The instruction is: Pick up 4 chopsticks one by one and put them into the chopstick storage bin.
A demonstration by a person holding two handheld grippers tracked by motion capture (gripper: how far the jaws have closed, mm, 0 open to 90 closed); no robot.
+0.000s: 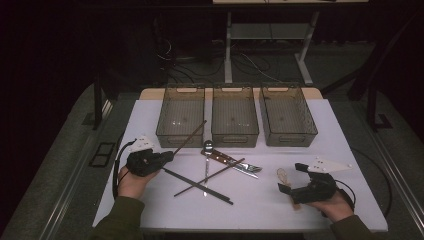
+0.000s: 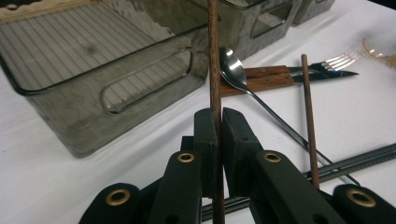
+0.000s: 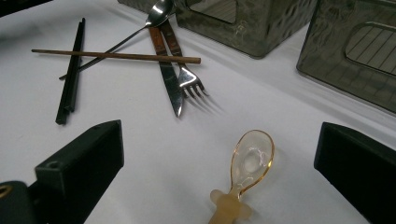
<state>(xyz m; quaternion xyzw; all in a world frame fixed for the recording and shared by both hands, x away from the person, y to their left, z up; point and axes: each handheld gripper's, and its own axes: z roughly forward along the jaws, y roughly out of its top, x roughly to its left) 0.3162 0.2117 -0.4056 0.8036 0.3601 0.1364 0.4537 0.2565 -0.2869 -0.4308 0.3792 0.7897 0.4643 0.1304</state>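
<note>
Left tool [image 2: 218, 122], pressed together on a thin round brown wooden chopstick [image 2: 214, 56], which it pinches near the lower end; the stick rises clear of the white counter [image 1: 320, 135] and slants up toward the near wall of the leftmost smoked-plastic bin [image 1: 180, 116]. In the high view the same chopstick [image 1: 190, 137] crosses that bin's front rim. Judged from its form, the stick is light, rigid and smooth: narrow pads can hold it, but a grip so far from the middle leaves a long free end that may pivot or slip if it strikes the bin wall. A hold nearer mid-length would steady it.

Right tool [image 3: 219, 154], jaws spread wide and holding nothing, rests low over the counter with a small translucent amber plastic spoon [image 3: 250, 161] lying between the jaws, untouched. The spoon looks light and somewhat brittle; its thicker handle stub is the safer place to pinch.

Remaining on the counter: a second brown wooden chopstick [image 3: 116, 55], a pair of black chopsticks [image 3: 72, 70], a long steel spoon [image 2: 232, 70], a wood-handled knife [image 3: 169, 86] and a fork [image 3: 189, 79].
</note>
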